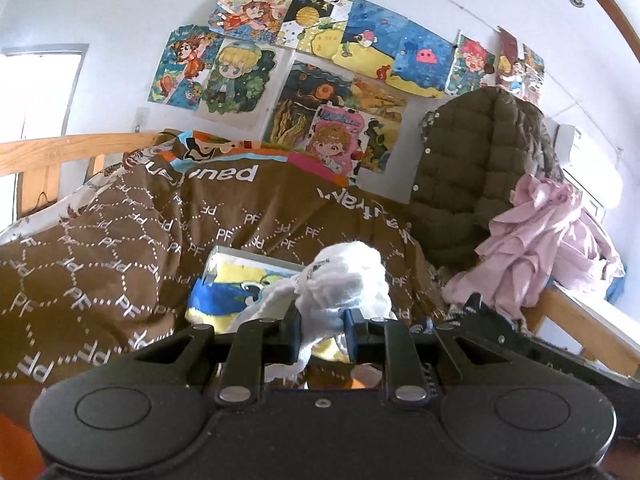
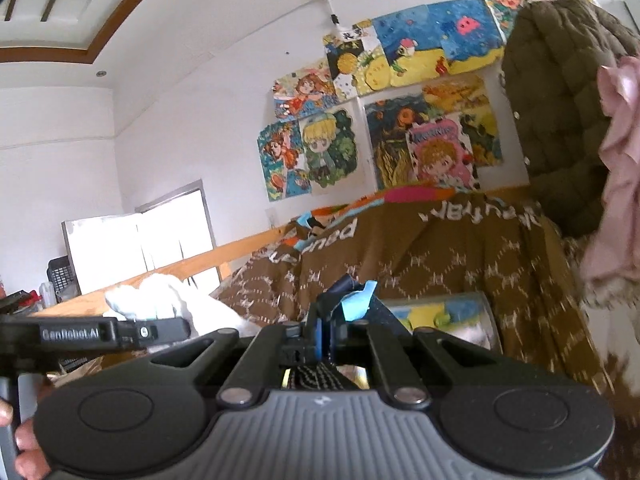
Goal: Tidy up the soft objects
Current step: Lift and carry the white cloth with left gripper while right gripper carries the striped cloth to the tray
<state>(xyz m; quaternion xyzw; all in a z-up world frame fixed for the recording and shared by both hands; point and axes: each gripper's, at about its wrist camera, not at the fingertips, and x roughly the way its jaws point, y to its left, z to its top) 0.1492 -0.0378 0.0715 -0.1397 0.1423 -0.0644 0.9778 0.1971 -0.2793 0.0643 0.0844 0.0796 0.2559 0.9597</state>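
My left gripper [image 1: 322, 320] is shut on a crumpled white cloth [image 1: 348, 276], which bulges above its blue pads and hangs below them. From the right wrist view that same white cloth [image 2: 160, 300] shows at the left, above the left gripper's black body [image 2: 100, 334]. My right gripper [image 2: 326, 320] is shut on a thin dark blue cloth piece [image 2: 344, 286] with a light blue tab [image 2: 358, 300] sticking up between the fingers. Both grippers hover over a bed covered by a brown patterned blanket [image 1: 120, 248].
A clear-wrapped package with a yellow and blue cartoon print [image 1: 228, 288] lies on the blanket. An olive quilted jacket [image 1: 472, 168] and a pink garment [image 1: 540, 240] pile up at the bed's right end. A wooden bed rail [image 1: 60, 148] and a poster-covered wall stand behind.
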